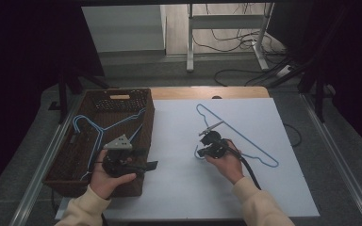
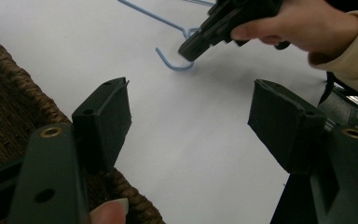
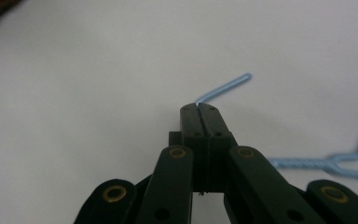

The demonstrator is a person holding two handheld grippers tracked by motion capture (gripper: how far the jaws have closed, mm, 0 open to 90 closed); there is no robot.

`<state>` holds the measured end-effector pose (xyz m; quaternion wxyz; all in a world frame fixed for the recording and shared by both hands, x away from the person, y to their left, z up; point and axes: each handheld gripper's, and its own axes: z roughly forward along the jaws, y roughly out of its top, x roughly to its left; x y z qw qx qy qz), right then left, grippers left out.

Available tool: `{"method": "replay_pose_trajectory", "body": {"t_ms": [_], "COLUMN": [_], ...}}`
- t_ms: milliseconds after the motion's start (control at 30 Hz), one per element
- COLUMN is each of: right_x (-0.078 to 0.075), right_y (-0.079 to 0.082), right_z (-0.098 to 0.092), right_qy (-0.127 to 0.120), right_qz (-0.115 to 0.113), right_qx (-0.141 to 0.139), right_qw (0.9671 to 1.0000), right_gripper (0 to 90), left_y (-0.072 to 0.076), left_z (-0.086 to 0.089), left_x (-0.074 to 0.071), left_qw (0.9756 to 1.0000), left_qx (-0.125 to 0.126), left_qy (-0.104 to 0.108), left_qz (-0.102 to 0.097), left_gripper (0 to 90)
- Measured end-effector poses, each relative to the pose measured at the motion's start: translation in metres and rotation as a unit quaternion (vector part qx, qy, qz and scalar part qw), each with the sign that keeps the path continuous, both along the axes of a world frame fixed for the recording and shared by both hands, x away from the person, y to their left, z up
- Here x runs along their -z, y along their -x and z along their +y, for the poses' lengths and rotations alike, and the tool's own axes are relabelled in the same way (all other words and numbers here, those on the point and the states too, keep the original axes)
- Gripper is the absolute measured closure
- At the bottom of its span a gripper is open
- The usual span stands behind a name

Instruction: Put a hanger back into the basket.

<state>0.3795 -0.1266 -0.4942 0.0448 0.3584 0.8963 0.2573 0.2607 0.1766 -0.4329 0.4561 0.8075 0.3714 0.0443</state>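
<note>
White sheeting covers my tabletop (image 1: 184, 188), with grey floor, loose cables and the legs of another stand beyond its far edge. No brand, label or writing can be read on anything in front of me.

My right claw (image 1: 203, 151) is clenched on the hook of a blue wire hanger (image 1: 245, 136) that lies flat on the white surface. In the right gripper view the jaws stand pressed together with the thin blue wire coming out from between their tips, and the hanger's twisted neck runs off beside them. The rest of that hanger stretches away toward the far and right part of the sheet.

My left claw (image 1: 151, 165) is released: in the left gripper view its jaws stand wide apart with nothing between them, only bare white surface. It hovers at the near right edge of a brown woven basket (image 1: 70, 162) at the left side of the tabletop. More blue hangers (image 1: 94, 129) lie inside that basket, leaning across its rim.
</note>
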Motion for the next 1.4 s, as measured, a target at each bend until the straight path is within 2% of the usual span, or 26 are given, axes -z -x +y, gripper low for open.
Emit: {"method": "replay_pose_trajectory", "body": {"t_ms": [67,133,233,300,333,367,467,533,600,667,700,767,833,900,967,1033,1067,1233,1367,1400], "right_x": [0.005,0.01,0.01,0.01,0.012,0.013,0.01,0.004,0.005,0.007,0.013,0.015,0.014,0.014,0.014,0.014,0.015,0.015,0.014,0.014], "right_y": [-0.002,-0.003,-0.001,0.003,0.006,0.009,0.011,0.006,0.0,-0.003,-0.008,-0.005,-0.002,0.0,0.009,0.014,0.024,0.05,0.069,0.069], "right_z": [0.006,0.007,0.004,0.004,0.005,0.004,0.0,-0.003,-0.002,-0.002,0.0,0.003,0.004,0.004,0.0,-0.001,-0.006,-0.02,-0.028,-0.028], "right_qy": [0.016,0.016,0.012,0.004,0.013,0.02,0.0,-0.002,0.006,0.009,0.01,0.012,0.008,0.009,0.003,-0.001,-0.005,-0.014,-0.008,-0.008], "right_qz": [-0.001,0.01,0.012,0.028,0.03,0.024,0.01,-0.002,-0.007,-0.006,0.006,0.004,0.016,0.017,0.032,0.035,0.041,0.063,0.074,0.074], "right_qx": [0.004,0.012,0.01,0.003,-0.003,-0.009,0.005,0.017,0.027,0.03,0.035,0.03,0.021,0.019,0.01,0.007,0.0,-0.021,-0.046,-0.046], "right_qw": [0.9999,0.9997,0.9998,0.9996,0.9994,0.9995,0.9999,0.9998,0.9996,0.9995,0.9993,0.9995,0.9996,0.9996,0.9994,0.9994,0.9992,0.9977,0.9962,0.9962], "right_gripper": [90.0,90.0,90.0,90.0,90.0,90.0,90.0,90.0,90.0,90.0,90.0,90.0,90.0,90.0,90.0,90.0,90.0,90.0,90.0,90.0], "left_y": [0.0,0.001,0.0,-0.001,0.0,0.0,0.0,0.0,0.0,0.0,0.0,0.0,-0.001,-0.001,0.0,0.0,0.0,0.0,0.001,0.001], "left_z": [0.0,0.0,0.0,-0.001,-0.001,-0.002,-0.003,-0.004,-0.005,-0.005,-0.005,-0.003,-0.002,-0.002,-0.003,-0.003,-0.004,-0.005,-0.004,-0.004], "left_x": [0.0,0.0,0.001,0.001,0.001,0.001,0.001,0.001,0.001,0.0,0.001,0.001,0.001,0.002,0.001,0.001,0.001,0.001,0.0,0.0], "left_qw": [1.0,1.0,1.0,1.0,1.0,1.0,1.0,1.0,1.0,1.0,1.0,1.0,1.0,1.0,1.0,1.0,1.0,1.0,1.0,1.0], "left_qx": [0.0,0.001,0.0,0.001,0.002,0.003,0.002,0.004,0.005,0.006,0.005,0.004,0.002,0.002,0.004,0.005,0.005,0.006,0.006,0.006], "left_qy": [0.0,0.0,0.0,-0.002,-0.002,-0.003,-0.003,-0.004,-0.004,-0.004,-0.003,-0.002,-0.001,-0.002,-0.003,-0.003,-0.003,-0.004,-0.003,-0.003], "left_qz": [-0.001,-0.001,0.001,0.003,0.003,0.002,0.002,0.001,0.001,0.001,0.001,0.002,0.003,0.003,0.002,0.001,0.001,0.002,0.0,0.0], "left_gripper": [29.4,29.4,29.4,29.4,29.4,29.4,29.4,29.4,29.4,29.4,29.4,29.4,29.4,29.4,29.4,29.4,29.4,29.4,29.4,29.4]}}
